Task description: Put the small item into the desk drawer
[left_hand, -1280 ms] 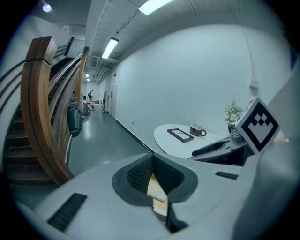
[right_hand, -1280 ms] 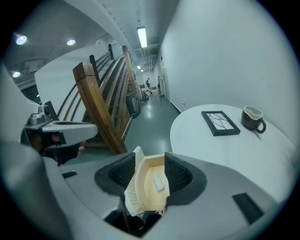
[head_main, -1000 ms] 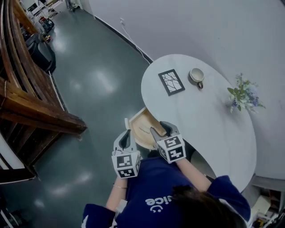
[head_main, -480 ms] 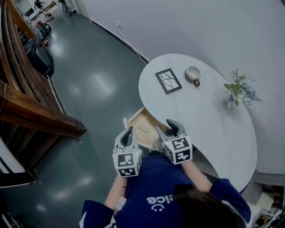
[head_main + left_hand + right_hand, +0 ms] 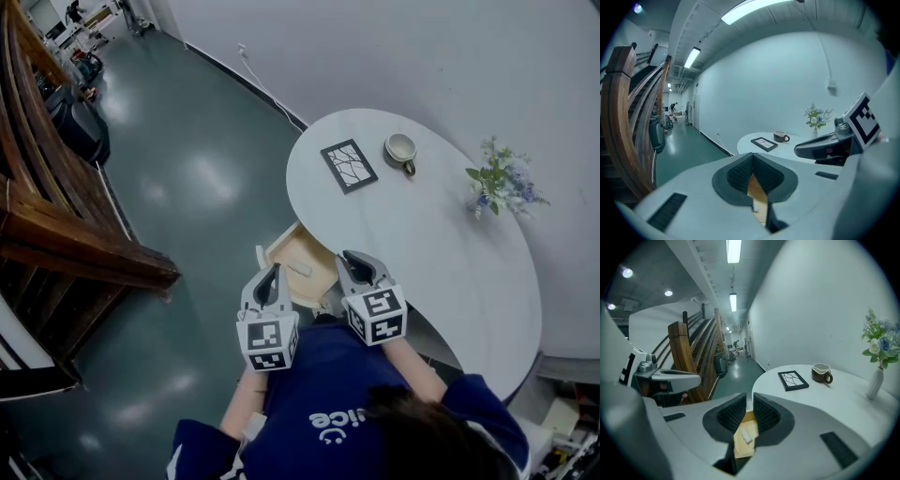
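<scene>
Since a second ago, our right gripper [image 5: 362, 267] has drawn off the open drawer [image 5: 309, 246] toward its 3 o'clock side, and its fingers [image 5: 765, 414] have just been closing to a narrow slit with nothing between them. We read that as the release done and the hand pulling clear so it does not drag anything back out.

We see the small white item [image 5: 746, 436] lying flat on the drawer's wooden floor, straight ahead at 12 o'clock through the right gripper's slit, touching neither gripper. So the task's thing looks to be where it belongs.

Our left gripper [image 5: 271, 277] hangs at the drawer's 7 o'clock corner, fingers [image 5: 740, 173] clenched together on nothing, likely parked out of the way or ready to push the front.

We see the drawer standing pulled out from the 8 o'clock edge of the round white table [image 5: 422, 234]; shutting it seems the only step left. The picture frame [image 5: 348, 166], mug [image 5: 401, 150] and vase of flowers [image 5: 495, 183] sit well apart toward 12 to 2 o'clock.
</scene>
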The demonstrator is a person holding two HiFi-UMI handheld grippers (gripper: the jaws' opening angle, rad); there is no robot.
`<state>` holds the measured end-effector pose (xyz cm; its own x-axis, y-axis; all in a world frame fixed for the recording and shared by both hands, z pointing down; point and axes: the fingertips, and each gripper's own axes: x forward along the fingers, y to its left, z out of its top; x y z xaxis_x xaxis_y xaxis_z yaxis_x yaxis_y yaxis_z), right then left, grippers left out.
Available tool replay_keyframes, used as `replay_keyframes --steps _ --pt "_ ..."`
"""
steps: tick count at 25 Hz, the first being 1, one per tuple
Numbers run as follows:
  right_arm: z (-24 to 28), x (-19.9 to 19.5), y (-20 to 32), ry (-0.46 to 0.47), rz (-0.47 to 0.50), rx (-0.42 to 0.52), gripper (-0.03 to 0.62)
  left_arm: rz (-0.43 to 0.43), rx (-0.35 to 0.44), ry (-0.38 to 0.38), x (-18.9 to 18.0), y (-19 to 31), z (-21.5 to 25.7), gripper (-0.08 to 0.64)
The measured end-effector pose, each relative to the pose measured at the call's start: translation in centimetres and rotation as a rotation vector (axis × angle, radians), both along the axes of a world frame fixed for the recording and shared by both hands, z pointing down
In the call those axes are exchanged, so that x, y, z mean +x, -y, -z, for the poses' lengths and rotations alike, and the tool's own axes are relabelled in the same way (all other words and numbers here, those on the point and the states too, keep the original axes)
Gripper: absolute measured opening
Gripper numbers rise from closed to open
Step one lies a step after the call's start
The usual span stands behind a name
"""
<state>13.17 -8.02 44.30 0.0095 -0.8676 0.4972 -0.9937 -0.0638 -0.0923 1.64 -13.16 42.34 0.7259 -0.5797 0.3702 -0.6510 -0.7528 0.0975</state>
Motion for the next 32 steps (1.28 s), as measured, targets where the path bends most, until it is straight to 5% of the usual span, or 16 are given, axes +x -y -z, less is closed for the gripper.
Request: replay_keyframes --steps 5,32 --pt "0.3 0.3 -0.2 0.019 -0.012 0.019 0.009 0.007 0.001 0.002 -0.1 -0.3 0.3 0.003" --pt "-0.3 0.0 -0.2 -0.018 0.027 0.016 0.006 0.05 -0.009 0.003 -1.0 -0.5 -0.2 0.003"
